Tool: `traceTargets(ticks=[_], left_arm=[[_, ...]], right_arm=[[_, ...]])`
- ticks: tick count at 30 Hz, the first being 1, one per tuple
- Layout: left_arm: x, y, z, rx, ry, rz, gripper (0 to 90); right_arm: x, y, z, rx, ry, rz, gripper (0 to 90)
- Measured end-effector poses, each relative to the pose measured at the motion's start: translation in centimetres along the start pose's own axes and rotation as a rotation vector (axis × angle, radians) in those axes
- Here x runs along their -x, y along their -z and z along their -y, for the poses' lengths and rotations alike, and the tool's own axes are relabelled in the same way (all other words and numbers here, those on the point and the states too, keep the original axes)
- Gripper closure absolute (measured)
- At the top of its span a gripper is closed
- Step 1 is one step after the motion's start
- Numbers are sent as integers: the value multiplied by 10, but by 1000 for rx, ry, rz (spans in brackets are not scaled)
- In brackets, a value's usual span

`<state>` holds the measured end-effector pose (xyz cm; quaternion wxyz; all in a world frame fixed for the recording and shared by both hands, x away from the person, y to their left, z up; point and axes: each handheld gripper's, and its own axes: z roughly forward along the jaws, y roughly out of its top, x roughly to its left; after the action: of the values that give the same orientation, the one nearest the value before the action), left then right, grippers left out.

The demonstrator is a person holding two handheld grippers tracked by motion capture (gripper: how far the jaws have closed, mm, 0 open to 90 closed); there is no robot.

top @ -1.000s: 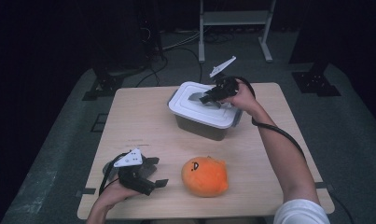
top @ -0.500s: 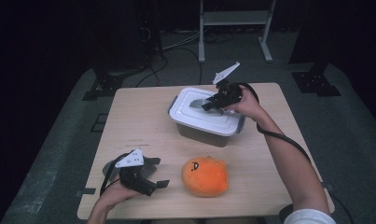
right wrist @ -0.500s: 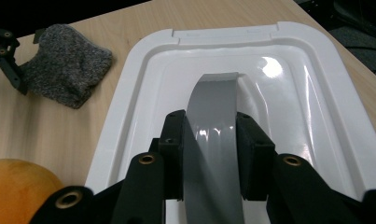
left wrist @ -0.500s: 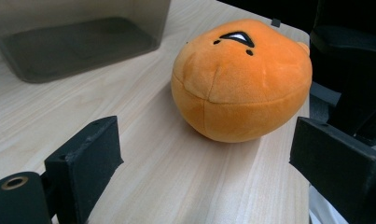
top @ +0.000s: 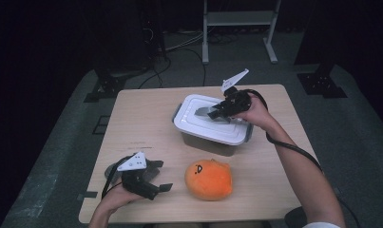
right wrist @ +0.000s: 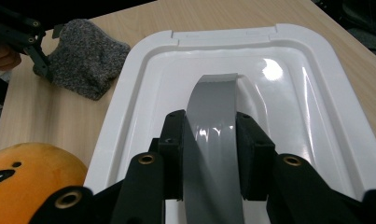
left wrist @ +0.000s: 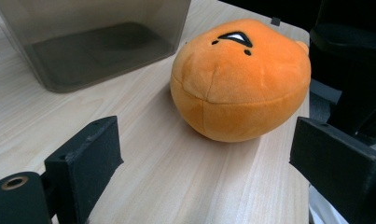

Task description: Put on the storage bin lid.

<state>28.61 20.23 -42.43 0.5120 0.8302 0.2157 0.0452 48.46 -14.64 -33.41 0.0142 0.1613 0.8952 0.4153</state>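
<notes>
Clamping the grey handle [right wrist: 212, 135] (white lid's), right hand-held gripper [right wrist: 212, 154].

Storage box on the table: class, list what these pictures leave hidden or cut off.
- High view: the lid covers the box's inside.
- Left gripper view: the box is cut off by the top edge.
- Right gripper view: the right gripper, clamped on the grey handle, hides the lid's near edge.

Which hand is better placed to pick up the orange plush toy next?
Left. The left gripper is open, aimed at the round orange plush toy just ahead of it. The right gripper is shut on the white lid's grey handle.
</notes>
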Motion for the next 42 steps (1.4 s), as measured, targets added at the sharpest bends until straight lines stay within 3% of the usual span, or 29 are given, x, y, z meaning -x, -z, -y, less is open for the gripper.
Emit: traceTargets(ticks=[21, 42], left_arm=[[1, 0, -1, 3, -5, 3, 81], [0, 0, -1, 12, 0, -1, 81]], right_arm=[[-15, 2, 3, -6, 22, -26, 664], [-19, 0, 3, -10, 15, -51, 665]])
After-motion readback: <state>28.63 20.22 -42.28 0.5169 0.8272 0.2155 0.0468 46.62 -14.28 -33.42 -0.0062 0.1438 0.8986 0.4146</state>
